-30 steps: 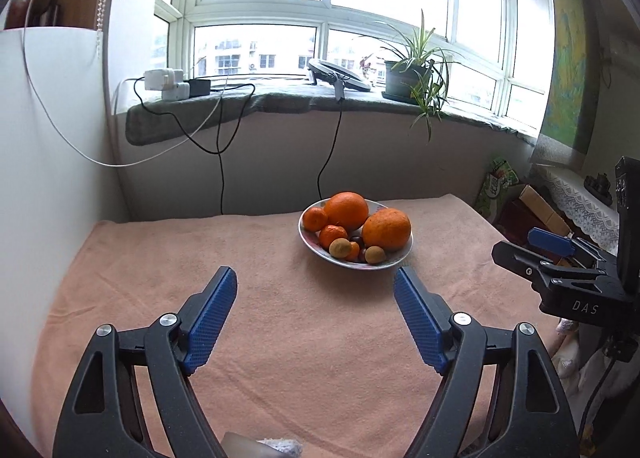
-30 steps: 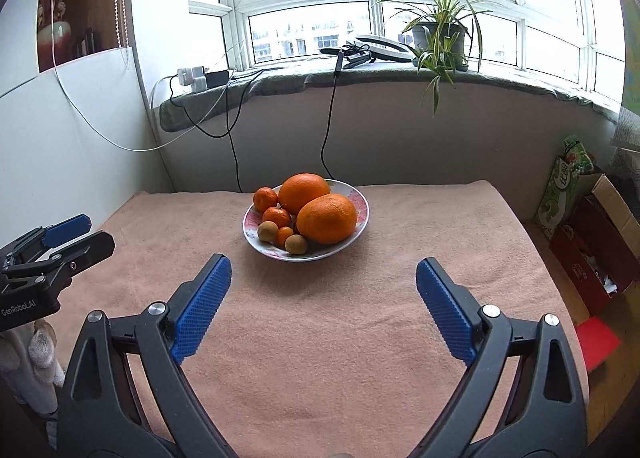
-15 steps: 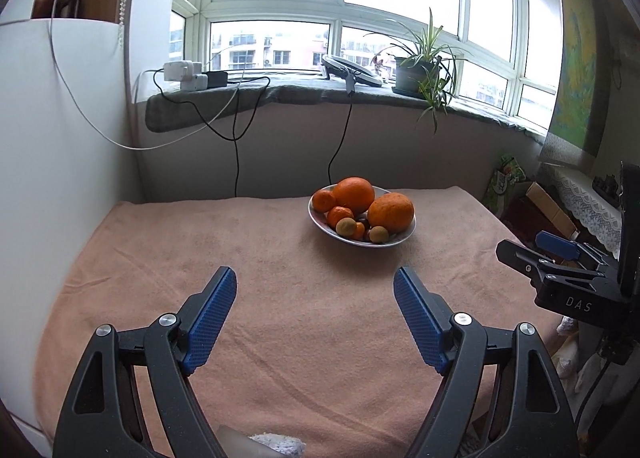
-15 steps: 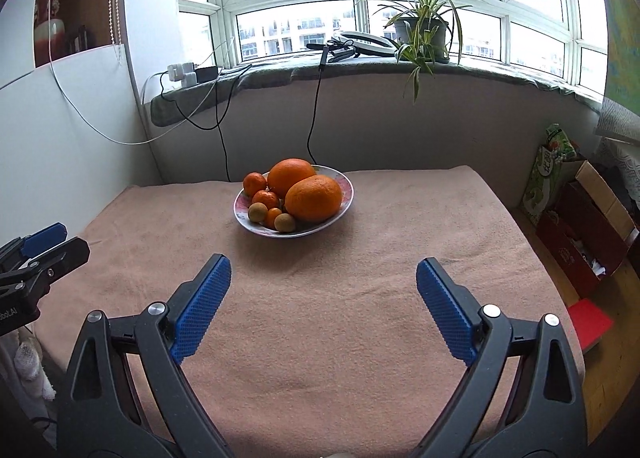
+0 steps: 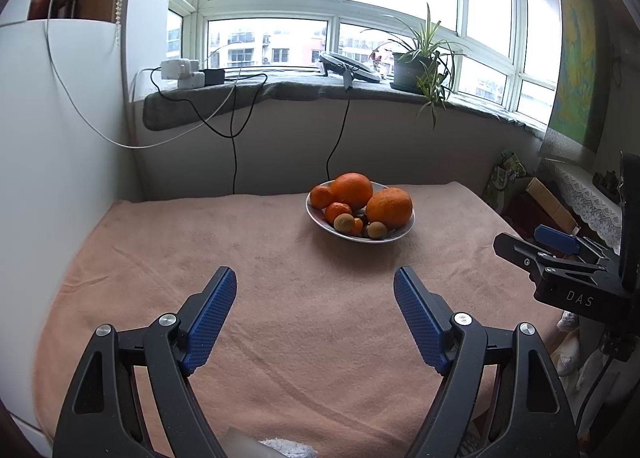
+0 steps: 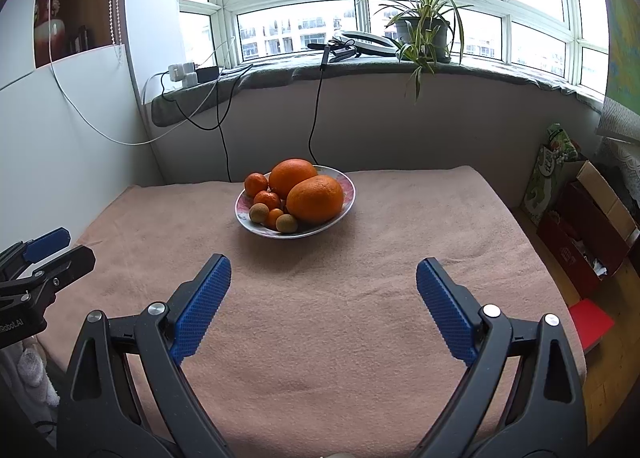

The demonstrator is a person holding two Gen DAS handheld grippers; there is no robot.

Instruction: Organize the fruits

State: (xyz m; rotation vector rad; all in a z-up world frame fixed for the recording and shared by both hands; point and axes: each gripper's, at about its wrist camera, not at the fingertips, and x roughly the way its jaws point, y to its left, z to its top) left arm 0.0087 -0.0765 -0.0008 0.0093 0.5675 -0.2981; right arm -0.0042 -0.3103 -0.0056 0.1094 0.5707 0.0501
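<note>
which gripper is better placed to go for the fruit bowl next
Right, marginally. The bowl sits nearly ahead of the open right gripper; for the left gripper, also open, it lies off toward its right side. Both stand well back.

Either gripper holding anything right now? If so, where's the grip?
Nothing held. Left gripper and right gripper are both open and empty above the cloth; all fruit sits in the plate.

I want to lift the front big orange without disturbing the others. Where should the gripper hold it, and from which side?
Probably from above with the right gripper: grip the big orange across its widest middle. Its top is exposed, while small fruits crowd its left and the plate rim blocks a low approach.
</note>
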